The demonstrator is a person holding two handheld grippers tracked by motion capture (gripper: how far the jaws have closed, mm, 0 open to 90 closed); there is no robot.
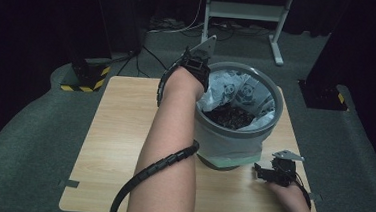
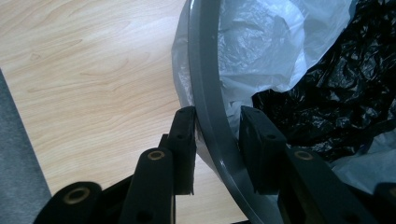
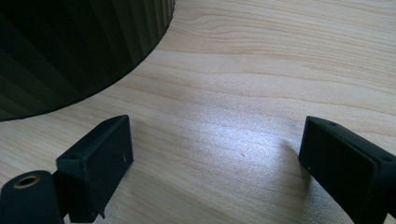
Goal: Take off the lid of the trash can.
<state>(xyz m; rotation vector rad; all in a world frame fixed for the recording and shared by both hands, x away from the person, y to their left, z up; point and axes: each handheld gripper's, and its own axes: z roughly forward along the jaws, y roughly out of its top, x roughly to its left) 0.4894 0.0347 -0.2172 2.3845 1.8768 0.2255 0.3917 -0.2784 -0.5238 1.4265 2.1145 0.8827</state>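
1. Dark curtains and grey carpet surround a pale wooden table (image 1: 124,131), with a white metal frame (image 1: 245,12) standing on the floor beyond it.
2. On the table's right half stands a grey bin (image 1: 235,119), lined with a thin white bag (image 1: 244,92) printed with pandas; the bag's edge folds over the rim and hangs down the outside wall.
3. Inside the bin lies crumpled black plastic (image 1: 233,116) (glossy and creased in my left gripper view (image 2: 341,93)).
4. My left gripper (image 1: 198,66) reaches across to the bin's far left edge, my forearm stretching up the middle of the high view with the ribbed cable running along it.
5. Its jaws straddle the grey rim (image 2: 210,107): one pad sits outside against the hanging white bag (image 2: 261,51), the other inside the bin just beside the rim.
6. These jaws are closed in around the rim and liner, though a slight gap shows on the inner side, so I cannot tell whether both pads press.
7. My right gripper (image 1: 269,173) rests low over the table near the front right corner, just beside the bin's green base (image 1: 227,161).
8. Its jaws stand wide apart with bare wood (image 3: 224,140) between them, holding nothing; the bin's dark ribbed wall (image 3: 70,51) looms at the upper left of my right gripper view.
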